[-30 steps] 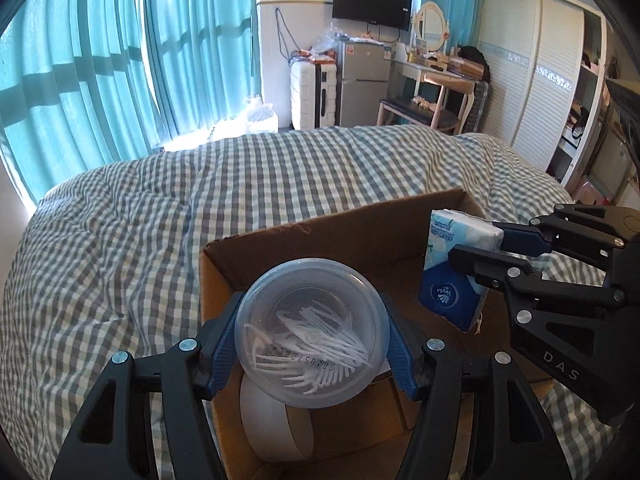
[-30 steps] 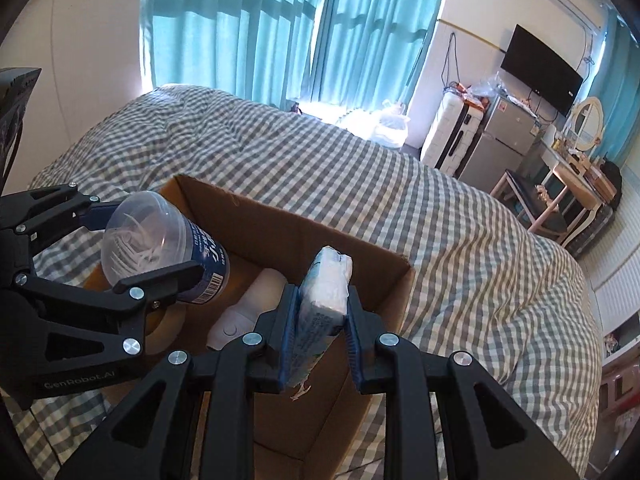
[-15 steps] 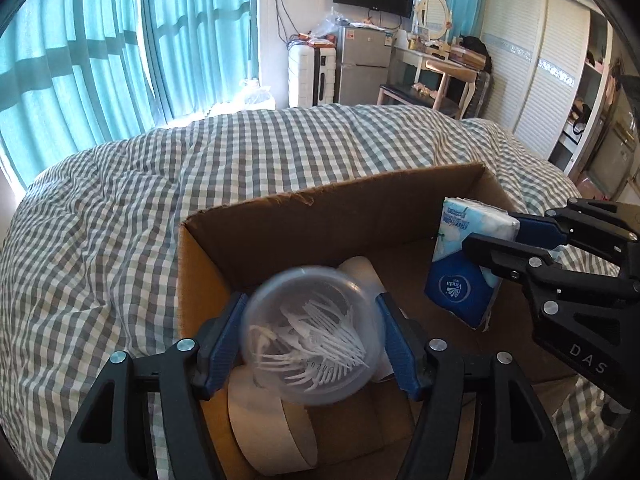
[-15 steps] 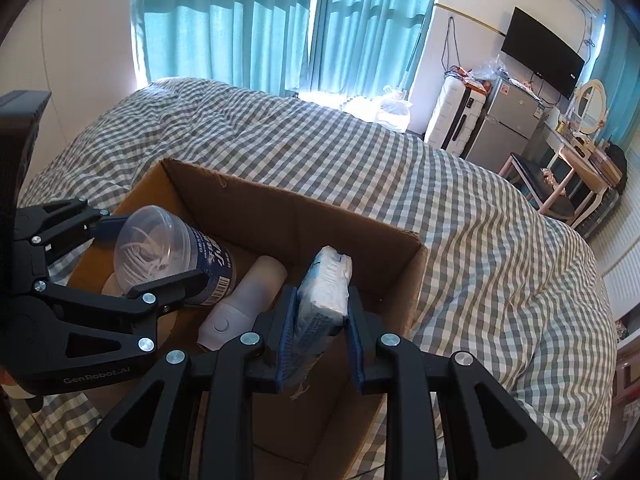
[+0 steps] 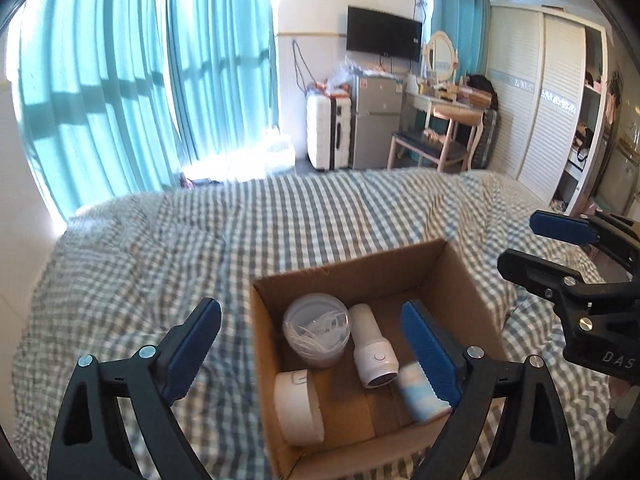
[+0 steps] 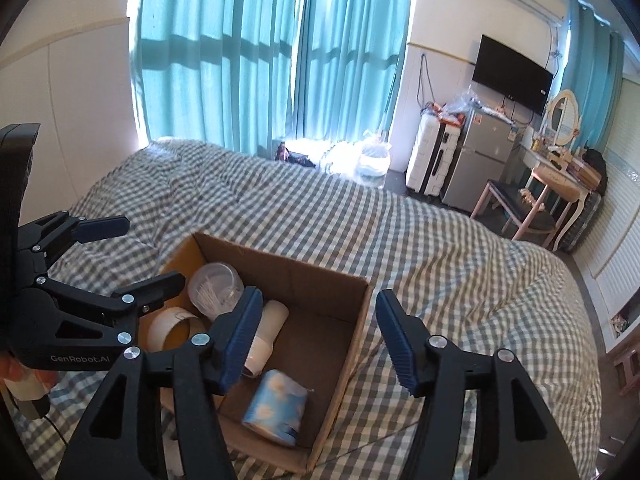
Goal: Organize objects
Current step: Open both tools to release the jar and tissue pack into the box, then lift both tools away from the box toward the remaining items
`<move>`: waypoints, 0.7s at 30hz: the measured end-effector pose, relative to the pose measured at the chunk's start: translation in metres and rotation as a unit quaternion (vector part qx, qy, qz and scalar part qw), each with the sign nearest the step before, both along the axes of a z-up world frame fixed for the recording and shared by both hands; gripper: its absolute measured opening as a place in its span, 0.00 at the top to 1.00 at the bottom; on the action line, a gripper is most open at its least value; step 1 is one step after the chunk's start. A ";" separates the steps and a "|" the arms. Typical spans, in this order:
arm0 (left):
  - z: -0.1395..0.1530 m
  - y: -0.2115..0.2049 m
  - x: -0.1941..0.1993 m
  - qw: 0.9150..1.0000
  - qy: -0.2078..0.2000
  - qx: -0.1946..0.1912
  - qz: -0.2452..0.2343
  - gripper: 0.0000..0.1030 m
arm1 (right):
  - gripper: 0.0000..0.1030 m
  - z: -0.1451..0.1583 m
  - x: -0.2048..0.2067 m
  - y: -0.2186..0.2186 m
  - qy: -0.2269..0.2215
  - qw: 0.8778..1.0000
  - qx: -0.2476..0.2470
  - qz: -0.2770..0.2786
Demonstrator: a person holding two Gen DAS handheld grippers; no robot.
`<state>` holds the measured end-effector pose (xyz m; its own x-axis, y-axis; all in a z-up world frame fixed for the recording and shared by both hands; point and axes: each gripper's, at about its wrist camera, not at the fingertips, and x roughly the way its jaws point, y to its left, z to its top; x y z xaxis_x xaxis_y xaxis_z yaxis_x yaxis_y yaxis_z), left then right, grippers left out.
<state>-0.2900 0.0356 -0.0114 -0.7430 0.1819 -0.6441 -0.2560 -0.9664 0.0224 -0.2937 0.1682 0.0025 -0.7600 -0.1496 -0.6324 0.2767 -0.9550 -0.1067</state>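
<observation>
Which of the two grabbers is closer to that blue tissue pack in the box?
The right hand-held gripper, open directly above the tissue pack. The left hand-held gripper, also open, is across the cardboard box, over the box's left wall.

Tissue pack [image 5: 420,396] blurred in left wrist view, its right part hidden behind right-hand finger [image 5: 430,350] of left gripper [image 5: 312,350]. White bottle [image 6: 266,334]: left side hidden behind left-hand finger [image 6: 240,336] of right gripper [image 6: 320,338]. Tape roll [image 6: 172,330] partly covered by left gripper's lower finger [image 6: 150,292]. Print on pack unreadable. Cardboard box [image 5: 460,280]: near corner below jaws hidden by gripper frame. Items on desk [image 6: 560,176] beyond jaws too small to tell.
</observation>
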 end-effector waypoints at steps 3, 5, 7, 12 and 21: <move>0.023 -0.007 0.019 1.000 0.015 -0.002 0.004 0.04 | 0.35 0.022 0.024 -0.001 0.019 1.000 0.005 0.000; 0.036 -0.011 0.032 1.000 0.026 -0.002 0.008 0.03 | 0.28 0.035 0.041 -0.003 0.030 1.000 0.009 0.001; 0.048 -0.017 0.050 0.999 0.039 -0.005 0.012 0.02 | 0.27 0.045 0.056 -0.005 0.036 0.999 0.013 0.002; 0.067 -0.028 0.089 0.998 0.062 -0.008 0.031 0.00 | 0.21 0.060 0.098 -0.009 0.045 0.999 0.018 0.007; 0.037 -0.046 0.156 0.995 0.058 0.015 0.083 0.00 | 0.08 0.017 0.164 -0.012 0.046 0.998 0.021 -0.023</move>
<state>-0.1341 -0.0108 0.0261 -0.8338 0.0678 -0.5479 -0.0894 -0.9959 0.0128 -0.1296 0.1560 0.0197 -0.8210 -0.0877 -0.5641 0.2191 -0.9609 -0.1695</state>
